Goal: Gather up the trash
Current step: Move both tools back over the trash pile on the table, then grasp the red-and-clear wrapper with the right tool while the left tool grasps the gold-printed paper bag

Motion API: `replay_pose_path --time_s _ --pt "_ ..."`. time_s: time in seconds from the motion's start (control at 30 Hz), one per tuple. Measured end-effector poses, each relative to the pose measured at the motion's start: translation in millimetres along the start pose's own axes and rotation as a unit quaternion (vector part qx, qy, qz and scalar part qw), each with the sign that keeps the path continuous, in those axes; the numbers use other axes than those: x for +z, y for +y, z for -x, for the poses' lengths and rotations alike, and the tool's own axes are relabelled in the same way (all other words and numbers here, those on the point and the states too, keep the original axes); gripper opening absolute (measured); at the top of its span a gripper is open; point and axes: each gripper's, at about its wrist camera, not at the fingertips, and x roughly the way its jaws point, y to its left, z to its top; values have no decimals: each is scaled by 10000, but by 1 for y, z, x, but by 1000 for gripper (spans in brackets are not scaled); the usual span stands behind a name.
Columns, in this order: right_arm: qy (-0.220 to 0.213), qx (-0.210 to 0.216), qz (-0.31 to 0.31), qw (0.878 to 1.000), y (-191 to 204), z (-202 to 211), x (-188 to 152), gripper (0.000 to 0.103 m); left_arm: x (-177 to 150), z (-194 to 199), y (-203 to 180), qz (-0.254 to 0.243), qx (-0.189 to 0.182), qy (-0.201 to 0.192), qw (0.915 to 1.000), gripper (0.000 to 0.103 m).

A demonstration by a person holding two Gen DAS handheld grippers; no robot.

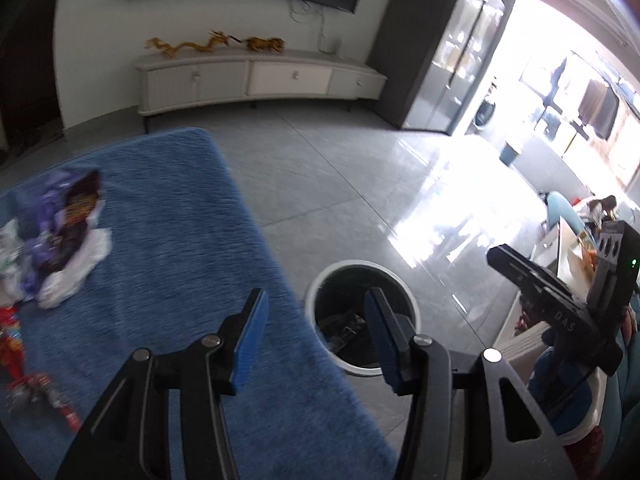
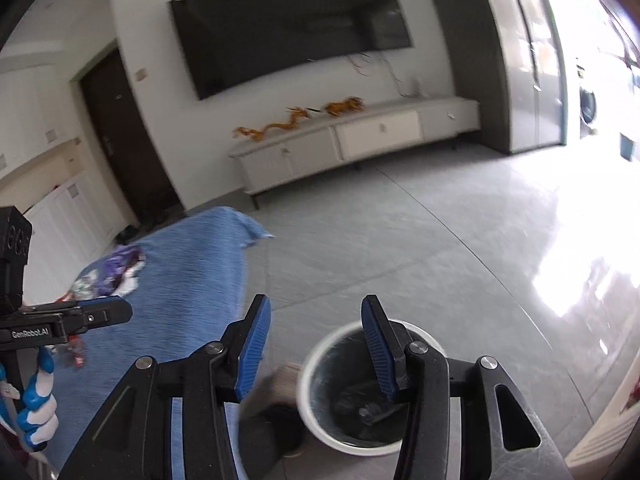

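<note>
Blue-padded left gripper (image 1: 316, 312) and right gripper (image 2: 316, 318), jaws apart and empty, hung above the white bin (image 1: 414, 312); wrappers (image 1: 60, 236) lay at frame left on the blue worktop (image 1: 172, 216).

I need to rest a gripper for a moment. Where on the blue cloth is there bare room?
The blue cloth is bare from the purple wrappers across to its edge by the bin. Its left side is crowded: white tissue, red wrappers.

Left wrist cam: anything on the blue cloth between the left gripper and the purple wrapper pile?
In the left wrist view, only bare blue textured cloth lies between the open left gripper and the crumpled purple wrapper pile.
</note>
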Motion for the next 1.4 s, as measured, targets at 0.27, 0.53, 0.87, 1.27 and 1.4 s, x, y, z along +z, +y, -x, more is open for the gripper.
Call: replay_pose_path --time_s 0.27,0.53,0.87,1.27,1.4 --pt "-39 494 662 9966 93 3 14 45 -41 91 105 649 615 -640 9939 49" --pt "268 1137 1267 9850 182 -20 7 47 -89 153 205 1707 1041 -978 9749 49" --pt "1100 1837 1811 9599 261 -73 -27 47 -130 172 282 2549 1097 -1083 9546 48" --pt "1975 2388 2371 9207 315 -133 -73 47 -117 142 328 2977 724 -1029 9463 48" --pt "2120 2526 2534 9094 332 -147 -80 47 -113 135 337 3102 547 -1024 9436 37"
